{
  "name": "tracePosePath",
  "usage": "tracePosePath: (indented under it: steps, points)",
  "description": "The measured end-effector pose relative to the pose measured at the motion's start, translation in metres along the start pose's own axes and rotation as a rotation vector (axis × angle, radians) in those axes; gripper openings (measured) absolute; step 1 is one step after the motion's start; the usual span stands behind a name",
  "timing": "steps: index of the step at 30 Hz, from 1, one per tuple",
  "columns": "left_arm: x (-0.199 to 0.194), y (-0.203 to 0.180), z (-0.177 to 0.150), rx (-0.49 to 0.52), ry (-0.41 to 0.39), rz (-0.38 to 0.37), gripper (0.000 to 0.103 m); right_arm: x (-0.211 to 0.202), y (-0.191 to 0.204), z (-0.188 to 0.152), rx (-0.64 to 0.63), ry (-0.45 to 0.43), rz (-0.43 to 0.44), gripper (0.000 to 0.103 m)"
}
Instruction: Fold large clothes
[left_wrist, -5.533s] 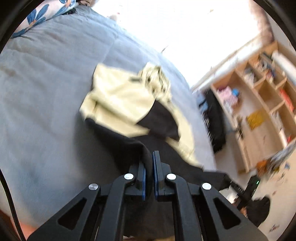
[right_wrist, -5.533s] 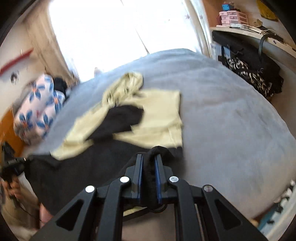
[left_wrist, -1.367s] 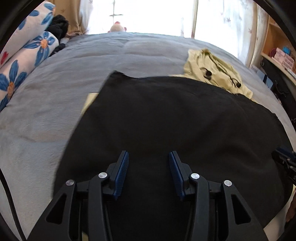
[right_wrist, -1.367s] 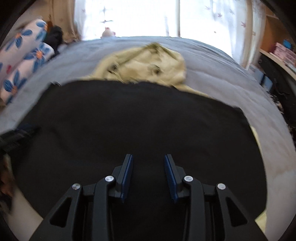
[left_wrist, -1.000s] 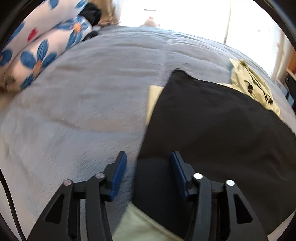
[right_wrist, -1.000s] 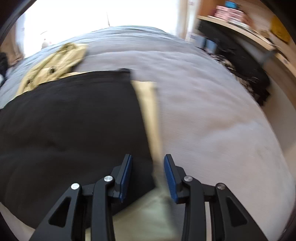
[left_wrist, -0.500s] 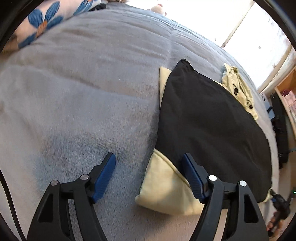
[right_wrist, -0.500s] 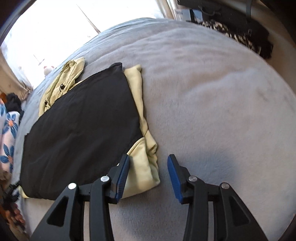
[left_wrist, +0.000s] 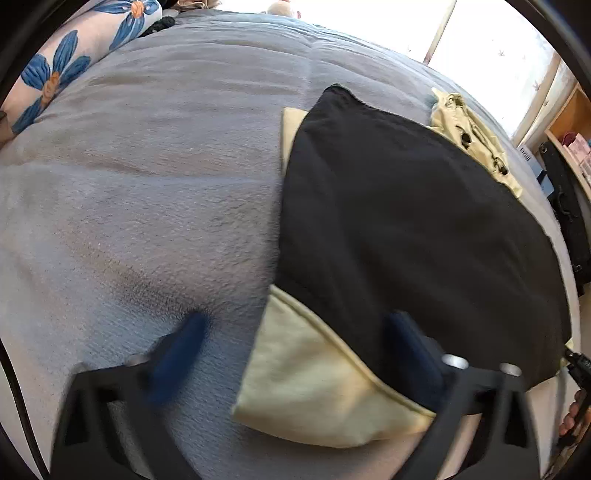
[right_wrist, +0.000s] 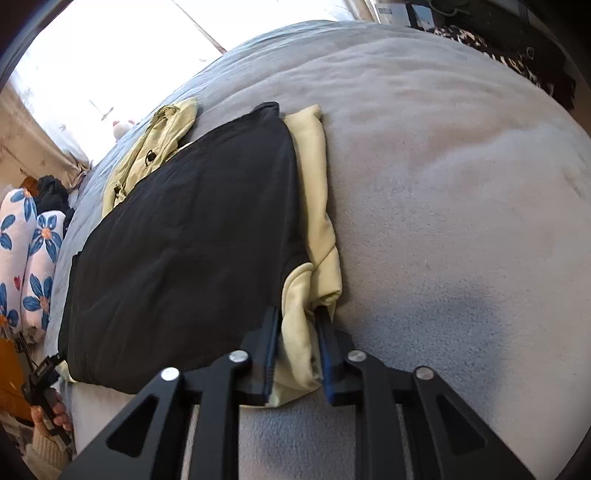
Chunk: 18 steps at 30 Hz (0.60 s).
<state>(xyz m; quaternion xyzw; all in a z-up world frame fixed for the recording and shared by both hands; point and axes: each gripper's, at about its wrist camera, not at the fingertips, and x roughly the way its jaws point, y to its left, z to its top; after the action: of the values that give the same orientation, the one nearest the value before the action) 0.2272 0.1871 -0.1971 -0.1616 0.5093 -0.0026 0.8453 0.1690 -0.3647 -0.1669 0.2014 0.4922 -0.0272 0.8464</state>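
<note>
Lying flat on the grey blanket (right_wrist: 443, 184), the garment (right_wrist: 184, 240) is a broad black panel with pale yellow cloth showing along both of its short ends and a yellow hood (right_wrist: 155, 155) at its far edge. Its long axis runs from one gripper to the other, so each hand works one end.

At the end nearer the flowered pillow (left_wrist: 48, 81), the left gripper (left_wrist: 295, 350) straddles a yellow corner (left_wrist: 314, 387) that sticks out from under the black panel. Its jaws have just been closing but stand well apart; the corner lies between them, and the pads do not press on it. One pad is over bare blanket, the other over the black edge.

At the opposite end, the right gripper (right_wrist: 295, 347) has a bunched yellow sleeve (right_wrist: 299, 325) between its jaws. These too have just been closing, and the blue pads now sit against the fold on both sides, so it looks pinched.

Judging by this, the right hand is the readier of the two. The coming fold likely carries both ends inward or away toward the hood, and it turns on the left jaws finishing their grip first, since that corner lies flat and could slip out.
</note>
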Motion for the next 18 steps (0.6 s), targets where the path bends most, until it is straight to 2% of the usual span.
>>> tracePosePath:
  steps: [2,3,7,13,18]
  points:
    - [-0.004,-0.003,0.002,-0.038,0.012,-0.071,0.015,-0.003,0.006,0.000,-0.018,-0.006,-0.021,0.012]
    - [-0.006,-0.006,0.003,-0.049,0.009,-0.050,0.014,-0.005,0.010,0.000,-0.029,-0.010,-0.038,0.011]
    - [-0.019,-0.033,-0.003,0.049,-0.039,0.075,0.011,-0.019,0.018,-0.002,-0.051,-0.027,-0.075,0.008]
    - [-0.049,-0.031,-0.011,0.016,-0.040,0.063,0.009,-0.049,0.023,-0.007,-0.084,-0.027,-0.079,0.008]
    - [-0.072,-0.026,-0.021,-0.002,0.007,0.045,0.009,-0.068,0.023,-0.013,-0.096,-0.003,-0.095,0.008]
